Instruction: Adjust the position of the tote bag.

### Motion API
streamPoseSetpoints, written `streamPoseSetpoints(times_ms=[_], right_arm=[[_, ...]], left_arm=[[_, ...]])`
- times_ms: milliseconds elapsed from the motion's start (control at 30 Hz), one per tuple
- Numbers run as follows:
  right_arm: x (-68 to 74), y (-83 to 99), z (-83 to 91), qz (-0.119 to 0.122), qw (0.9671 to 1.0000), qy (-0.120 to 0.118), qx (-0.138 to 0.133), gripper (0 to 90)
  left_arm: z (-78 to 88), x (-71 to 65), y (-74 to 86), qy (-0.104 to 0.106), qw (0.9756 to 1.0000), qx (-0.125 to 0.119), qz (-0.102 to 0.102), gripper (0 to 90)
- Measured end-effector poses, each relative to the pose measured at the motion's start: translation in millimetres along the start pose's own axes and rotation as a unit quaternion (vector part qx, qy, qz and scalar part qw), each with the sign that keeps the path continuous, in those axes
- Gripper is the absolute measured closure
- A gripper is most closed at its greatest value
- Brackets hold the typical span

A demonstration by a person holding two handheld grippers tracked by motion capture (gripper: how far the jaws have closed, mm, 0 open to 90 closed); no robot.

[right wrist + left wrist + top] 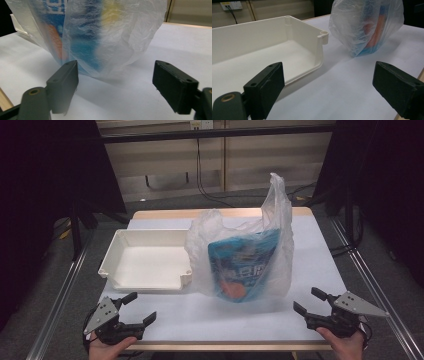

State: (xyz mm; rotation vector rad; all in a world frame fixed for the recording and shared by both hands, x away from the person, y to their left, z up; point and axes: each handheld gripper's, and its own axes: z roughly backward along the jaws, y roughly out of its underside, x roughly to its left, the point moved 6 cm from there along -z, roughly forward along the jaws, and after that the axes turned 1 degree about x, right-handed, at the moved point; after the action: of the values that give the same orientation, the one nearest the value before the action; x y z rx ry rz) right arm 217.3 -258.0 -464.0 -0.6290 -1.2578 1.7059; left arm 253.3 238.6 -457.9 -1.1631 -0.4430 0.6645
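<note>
In the high view, a thin clear plastic bag [240, 255] stands upright near the middle of the desk [320, 270], with a blue snack packet [243, 265] showing through its wall and one handle of the bag rising to a peak at the back. Just to the bag's left lies a shallow white tray [145, 260], its near right corner close beside the bag's base. The left hand-held gripper [139, 309] sits at the near left corner of the desk in the person's left hand [107, 349], jaws spread apart with nothing between them, well clear of the tray. The right hand-held gripper [310, 301] sits at the near right corner in the right hand [345, 345], its jaws likewise wide apart and empty, aimed toward the bag but apart from it. In the left gripper view, the two black jaws stand far apart over bare desk [342, 85]; the tray [262, 50] lies ahead on the left and the bag [367, 25] stands farther off on the right, the packet's blue and orange colours blurred behind the plastic. In the right gripper view, the jaws are again wide open, and the bag [112, 32] stands near in front of them on the desk [175, 45], not touched by either pad; the packet [82, 37] shows through the film.
</note>
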Motion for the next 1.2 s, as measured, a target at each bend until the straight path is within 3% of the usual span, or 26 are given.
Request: streamPoseSetpoints(times_ms=[133, 233, 400, 633, 700, 833, 867, 1033, 1200], right_arm=[[2.2, -0.5, -1.5, 0.002, 0.9998, -0.016, 0.007, 26.6], [4.4, 2.2, -3.9, 0.003, 0.9995, -0.025, 0.020, 30.4], [8.1, 1.2, -6.2, 0.009, 0.9991, -0.035, 0.023, 35.2], [5.2, -2.4, -6.8, 0.006, 0.9985, -0.050, 0.024, 45.0], [6.8, -3.0, -7.4, 0.009, 0.9976, -0.063, 0.028, 46.1], [8.9, -2.8, -8.2, 0.016, 0.9964, -0.074, 0.038, 49.5], [8.5, -4.7, -7.6, 0.014, 0.9963, -0.077, 0.035, 51.1], [6.6, -13.5, -6.0, 0.014, 0.9958, -0.085, 0.030, 54.9], [7.0, -25.1, -9.1, 0.023, 0.9945, -0.097, 0.031, 57.5]], left_arm=[[2.4, -0.8, 0.7, 0.004, 1.0000, 0.005, -0.001, 14.1], [2.8, 0.7, 2.7, -0.008, 0.9998, 0.019, 0.002, 15.2], [1.9, -0.6, 2.0, -0.005, 0.9998, 0.019, 0.002, 18.2], [-6.0, -7.2, -3.7, 0.012, 0.9998, 0.019, 0.002, 22.4], [-5.9, -6.4, -4.3, 0.008, 0.9996, 0.025, -0.007, 25.6], [-6.2, -13.1, -6.7, 0.024, 0.9993, 0.029, 0.000, 26.3], [-5.9, -14.0, -8.7, 0.026, 0.9992, 0.030, -0.005, 27.1], [-8.7, -15.8, -15.9, 0.040, 0.9987, 0.029, 0.010, 30.1], [-13.0, -20.1, -30.4, 0.053, 0.9980, 0.032, -0.010, 33.5]])
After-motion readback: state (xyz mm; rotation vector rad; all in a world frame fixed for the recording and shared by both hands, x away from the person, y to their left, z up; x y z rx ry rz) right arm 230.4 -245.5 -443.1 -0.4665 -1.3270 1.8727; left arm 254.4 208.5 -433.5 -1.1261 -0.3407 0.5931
